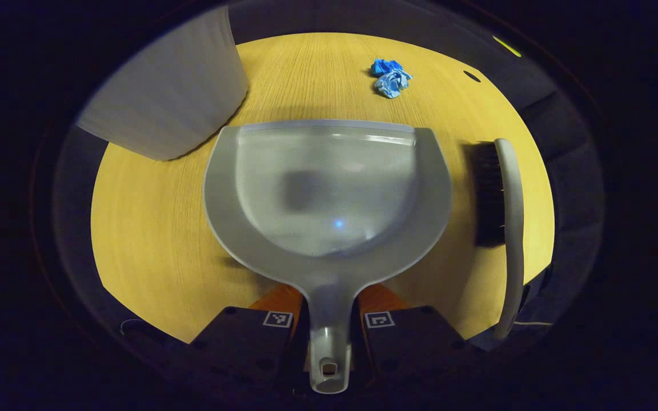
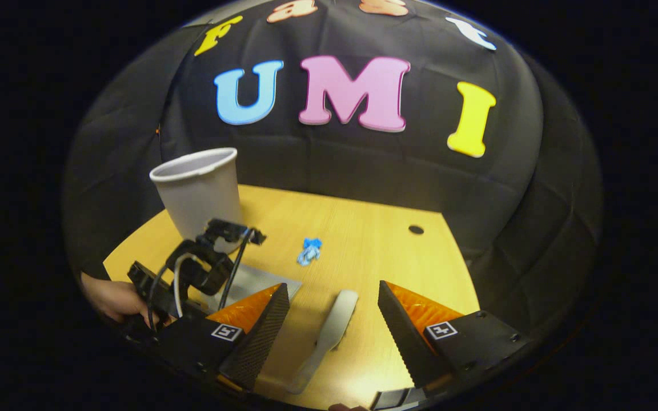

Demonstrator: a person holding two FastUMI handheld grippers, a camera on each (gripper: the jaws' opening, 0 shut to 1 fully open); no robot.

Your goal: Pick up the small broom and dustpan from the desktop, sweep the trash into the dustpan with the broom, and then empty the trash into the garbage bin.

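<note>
Dustpan (image 1: pixel 329 188) handle between left gripper (image 1: pixel 329 331) fingers, unlabelled.

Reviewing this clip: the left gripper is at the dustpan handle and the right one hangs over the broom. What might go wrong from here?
1. The left gripper flanks only the thin handle of the dustpan; whether it presses is unclear, so the wide pan might twist when lifted.
2. The right gripper is open above the broom, which lies flat on the table; a shallow descent could push it away.
3. The garbage bin stands close beside the dustpan; a swing might knock it.
</note>
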